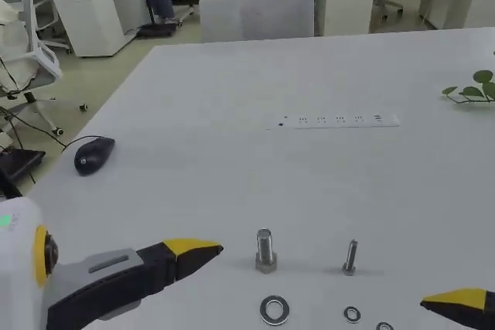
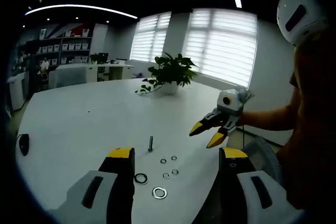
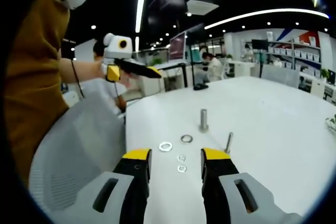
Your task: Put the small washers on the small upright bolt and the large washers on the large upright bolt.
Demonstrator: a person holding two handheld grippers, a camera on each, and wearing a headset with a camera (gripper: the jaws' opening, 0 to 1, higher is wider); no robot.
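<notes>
Only tiny illegible markings on power strip point(image 1: 339, 120) beyond large bolt point(image 1: 265, 250)

No text, label, brand, number or sign is legible. The white socket strip point(image 1: 339, 120) on the surface point(image 1: 193, 183) carries a row of small dark marks, too small to read. In the left gripper view, the shelves point(image 2: 65, 48) at the far wall hold light-coloured items; any print on them is blurred.
</notes>
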